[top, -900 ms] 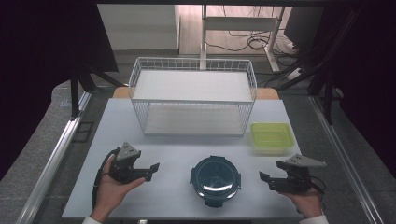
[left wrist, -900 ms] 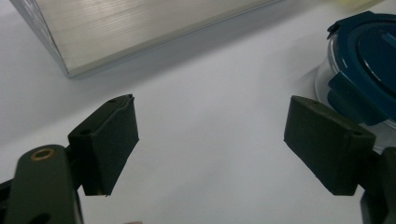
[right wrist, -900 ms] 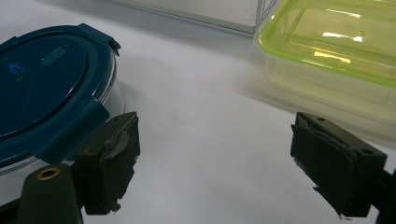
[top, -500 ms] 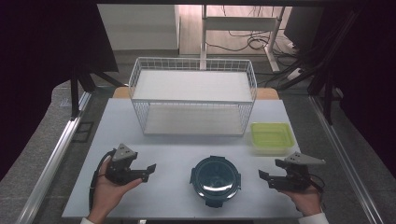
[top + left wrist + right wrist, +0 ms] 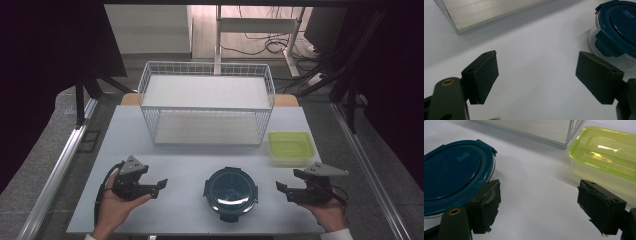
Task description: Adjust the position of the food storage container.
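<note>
A round clear container with a dark blue clip lid [image 5: 230,192] sits near the table's front edge, between my two grippers. My left gripper [image 5: 159,184] lies in a hand to its left, jaws pointing at it and open with nothing between them. In the left gripper view the gripper [image 5: 536,77] stands wide over bare table, with the container [image 5: 619,32] at the upper right. My right gripper [image 5: 281,189] is held to the container's right, also open and empty. In the right gripper view the gripper [image 5: 537,207] has the blue lid [image 5: 454,172] beside its left jaw.
A white wire basket [image 5: 207,107] stands at the back middle of the white table [image 5: 185,165]. A rectangular container with a yellow-green lid [image 5: 291,146] sits right of the basket, just beyond my right gripper; it appears again in the right gripper view [image 5: 604,152].
</note>
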`<action>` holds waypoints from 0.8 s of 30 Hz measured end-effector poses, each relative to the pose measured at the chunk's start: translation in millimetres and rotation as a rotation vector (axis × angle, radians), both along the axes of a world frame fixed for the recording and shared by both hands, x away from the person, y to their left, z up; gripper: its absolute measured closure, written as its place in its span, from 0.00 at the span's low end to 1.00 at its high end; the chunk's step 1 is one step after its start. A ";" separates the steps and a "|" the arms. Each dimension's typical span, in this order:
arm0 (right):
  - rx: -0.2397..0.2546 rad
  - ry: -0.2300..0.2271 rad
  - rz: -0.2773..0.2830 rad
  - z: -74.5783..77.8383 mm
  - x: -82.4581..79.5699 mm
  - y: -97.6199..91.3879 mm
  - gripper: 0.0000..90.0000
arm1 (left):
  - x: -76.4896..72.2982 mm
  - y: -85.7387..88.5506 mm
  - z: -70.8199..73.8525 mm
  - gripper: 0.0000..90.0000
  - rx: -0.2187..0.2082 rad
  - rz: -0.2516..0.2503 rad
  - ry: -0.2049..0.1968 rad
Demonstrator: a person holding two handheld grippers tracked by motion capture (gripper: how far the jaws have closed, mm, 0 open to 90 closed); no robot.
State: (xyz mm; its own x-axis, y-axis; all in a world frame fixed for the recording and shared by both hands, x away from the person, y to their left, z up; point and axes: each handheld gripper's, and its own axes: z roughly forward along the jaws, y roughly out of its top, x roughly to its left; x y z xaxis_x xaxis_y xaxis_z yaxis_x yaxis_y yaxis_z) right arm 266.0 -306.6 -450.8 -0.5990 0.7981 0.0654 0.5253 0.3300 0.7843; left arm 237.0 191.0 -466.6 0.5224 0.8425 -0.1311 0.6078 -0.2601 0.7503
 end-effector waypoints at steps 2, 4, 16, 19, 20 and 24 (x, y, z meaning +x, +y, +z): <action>0.003 0.008 0.008 0.6 -2.0 -0.6 0.22 | 2.4 -0.5 -0.8 0.20 -0.005 -0.007 0.003; -0.001 0.009 0.015 1.6 -4.4 -1.3 0.23 | 4.8 -2.9 -1.3 0.20 -0.005 -0.019 0.011; -0.028 0.011 0.077 13.7 -22.5 9.3 0.29 | 6.3 -6.4 1.5 0.20 0.000 -0.033 0.008; -0.061 0.014 0.125 18.1 -29.4 21.1 0.32 | 6.5 -6.5 1.5 0.20 0.001 -0.033 0.008; -0.076 0.018 0.142 18.4 -31.4 24.7 0.33 | 6.6 -6.7 1.5 0.20 0.001 -0.034 0.009; -0.114 0.056 0.221 13.9 -39.0 36.2 0.42 | 6.4 -6.9 1.4 0.20 0.002 -0.034 0.010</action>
State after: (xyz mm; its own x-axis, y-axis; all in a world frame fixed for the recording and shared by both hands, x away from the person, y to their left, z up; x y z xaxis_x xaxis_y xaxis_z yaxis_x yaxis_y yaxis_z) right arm 227.0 -270.4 -437.0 -0.7576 0.6524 0.0202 0.4720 0.5263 0.7072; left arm 243.4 184.1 -465.2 0.5495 0.8245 -0.1349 0.6059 -0.2821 0.7438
